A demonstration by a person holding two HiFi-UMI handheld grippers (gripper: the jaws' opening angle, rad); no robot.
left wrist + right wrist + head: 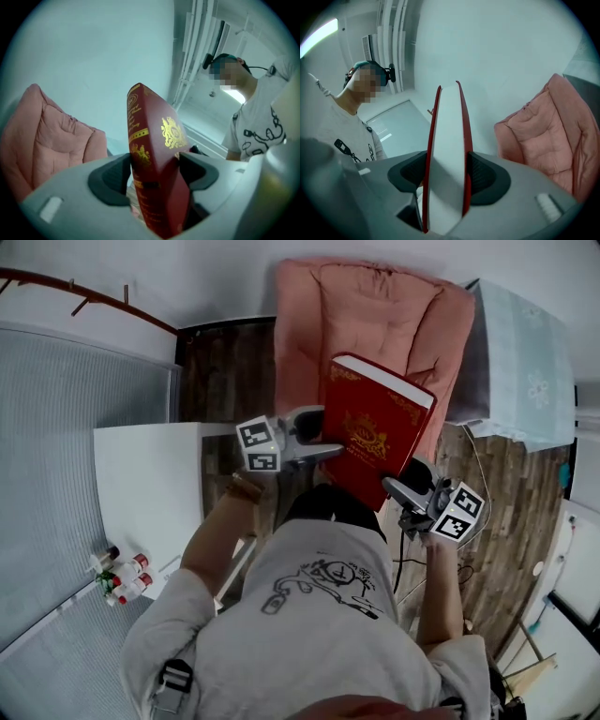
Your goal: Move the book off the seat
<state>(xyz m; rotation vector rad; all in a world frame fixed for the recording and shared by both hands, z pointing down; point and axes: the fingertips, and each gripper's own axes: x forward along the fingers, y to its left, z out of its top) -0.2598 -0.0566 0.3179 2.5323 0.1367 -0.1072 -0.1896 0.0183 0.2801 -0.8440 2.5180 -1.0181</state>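
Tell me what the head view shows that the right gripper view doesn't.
Only the head view: the left gripper, the white table with small bottles, the wood floor, and the gold crest on the red book. Only the right gripper view: how the right gripper has its fingers pressed on both covers, white page edge between them. Both: the book held up, the pink chair and the person's printed shirt.

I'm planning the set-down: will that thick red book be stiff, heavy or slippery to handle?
Probably stiff: the hard-covered book shows no sag between the left claw and right claw. Likely heavy, judging by its thick page block. Its smooth-looking cover might slip.
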